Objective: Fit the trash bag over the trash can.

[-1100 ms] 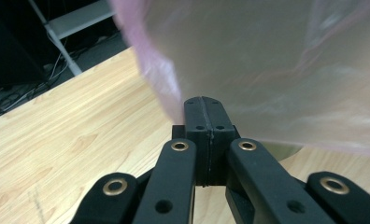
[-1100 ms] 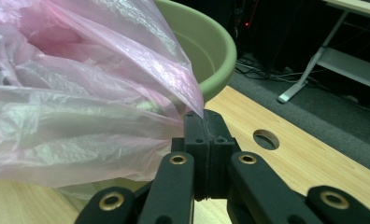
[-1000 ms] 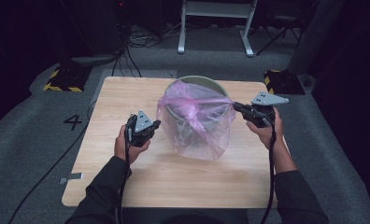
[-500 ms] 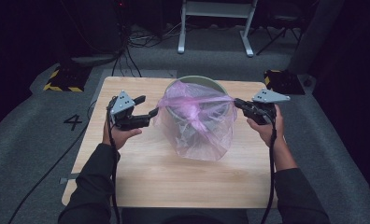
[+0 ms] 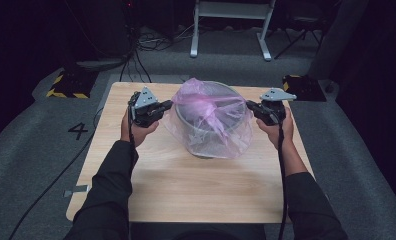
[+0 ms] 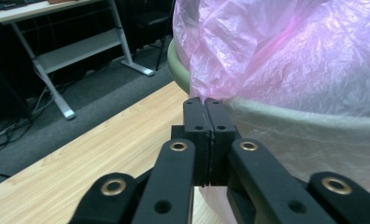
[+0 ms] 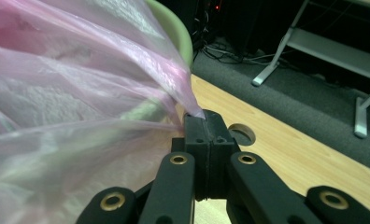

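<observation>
Both grippers, left gripper [image 5: 167, 104] and right gripper [image 5: 249, 105], are pinching the pink bag [image 5: 211, 117], stretching its mouth over the bin [image 6: 286, 122]; seating it around the rim is remaining.

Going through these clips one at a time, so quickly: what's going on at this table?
A person is fitting a pink plastic bag over a pale green bin standing on the wooden table. The left gripper is shut on the bag's edge at the bin's left side, and the right gripper is shut on the edge at the opposite side. The film is stretched across the bin's mouth between them and drapes down its outside.
</observation>
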Demonstrator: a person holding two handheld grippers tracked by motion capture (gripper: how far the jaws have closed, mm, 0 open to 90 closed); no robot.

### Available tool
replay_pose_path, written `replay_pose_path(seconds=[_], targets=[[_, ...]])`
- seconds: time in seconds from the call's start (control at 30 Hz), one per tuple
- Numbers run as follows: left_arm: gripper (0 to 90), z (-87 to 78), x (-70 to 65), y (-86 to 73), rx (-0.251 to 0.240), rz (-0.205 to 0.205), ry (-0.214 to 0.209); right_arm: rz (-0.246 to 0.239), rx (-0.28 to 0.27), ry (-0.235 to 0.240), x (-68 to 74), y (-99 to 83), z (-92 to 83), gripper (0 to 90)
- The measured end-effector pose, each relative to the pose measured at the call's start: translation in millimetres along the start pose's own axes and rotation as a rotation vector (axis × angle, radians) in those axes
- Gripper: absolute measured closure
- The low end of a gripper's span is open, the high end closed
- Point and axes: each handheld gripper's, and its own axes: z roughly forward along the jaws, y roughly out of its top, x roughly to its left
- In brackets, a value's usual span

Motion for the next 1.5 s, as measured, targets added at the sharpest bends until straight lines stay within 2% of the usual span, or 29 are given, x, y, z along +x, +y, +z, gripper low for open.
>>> replay_pose_path(seconds=[0.1,0.17,0.27,0.3,0.37,0.47,0.6,0.67,0.73,0.83,0.93,0.97,1.0,1.03,1.07,1.13,1.2,1.23,1.3,1.33,1.37,1.43,1.5], targets=[[90.0,3.6,0.6,-0.8,-0.001,-0.009,0.003,0.014,0.006,0.006,0.2,-1.1,4.8,90.0],[90.0,7.6,0.6,-0.4,0.011,-0.004,0.017,0.013,0.014,0.007,0.3,-1.5,7.5,90.0],[90.0,12.6,2.5,1.4,0.020,-0.023,0.024,0.028,0.019,0.016,-1.6,-1.8,11.3,90.0],[90.0,15.0,2.4,2.0,0.031,-0.015,0.028,0.035,0.021,0.019,-2.1,-1.6,12.2,90.0],[90.0,19.5,1.1,2.3,0.039,-0.021,0.033,0.045,0.018,0.037,-2.8,-1.9,13.5,90.0],[90.0,20.5,5.2,1.4,0.039,-0.041,0.006,0.051,0.019,0.062,-3.0,-3.2,13.5,90.0],[90.0,20.4,7.3,1.6,0.060,-0.045,-0.031,0.050,0.024,0.098,-4.5,-2.7,13.9,90.0],[90.0,17.4,3.9,1.7,0.068,-0.021,-0.036,0.054,0.021,0.113,-3.9,-3.0,13.4,90.0],[90.0,12.7,0.3,-0.7,0.063,-0.017,-0.055,0.062,0.010,0.136,-2.1,-3.7,11.0,90.0],[90.0,2.0,-8.3,-4.5,0.057,0.009,-0.064,0.040,0.003,0.159,1.8,-6.8,3.8,90.0],[90.0,-11.2,-19.6,-6.8,0.055,0.065,-0.043,0.021,-0.001,0.174,5.2,-12.4,-6.1,90.0],[90.0,-17.4,-23.3,-7.5,0.049,0.074,-0.019,0.016,-0.004,0.172,6.0,-13.9,-9.3,90.0],[84.5,-21.4,-25.5,-7.7,0.041,0.071,0.012,0.011,-0.009,0.171,6.7,-16.0,-14.4,90.0],[71.6,-27.1,-27.1,-7.9,0.037,0.064,0.033,0.006,-0.012,0.170,6.9,-17.1,-17.5,90.0],[65.7,-33.5,-27.9,-8.3,0.021,0.055,0.025,-0.001,-0.016,0.166,7.1,-18.2,-21.9,90.0],[48.5,-46.8,-31.8,-7.3,-0.011,0.037,0.012,-0.002,-0.032,0.162,6.1,-19.5,-31.1,90.0],[37.7,-59.0,-36.5,-5.8,-0.045,0.004,-0.044,-0.013,-0.049,0.158,5.2,-19.2,-40.7,90.0],[29.2,-64.4,-40.0,-5.2,-0.052,-0.006,-0.061,-0.018,-0.060,0.161,5.0,-18.8,-45.8,90.0],[23.9,-72.3,-50.0,-6.4,-0.060,-0.024,-0.082,-0.031,-0.083,0.176,5.6,-18.5,-56.1,89.1],[21.3,-74.5,-56.2,-7.4,-0.047,-0.028,-0.085,-0.041,-0.086,0.178,6.7,-18.5,-60.7,85.8],[19.4,-76.8,-63.4,-9.3,-0.036,-0.022,-0.081,-0.051,-0.088,0.168,8.0,-18.9,-64.7,83.6],[18.0,-77.9,-75.6,-14.7,-0.026,-0.017,-0.108,-0.060,-0.087,0.164,9.8,-19.8,-70.2,80.7],[16.7,-75.1,-85.3,-18.8,-0.006,-0.002,-0.105,-0.100,-0.072,0.189,11.5,-19.9,-73.5,69.8]])
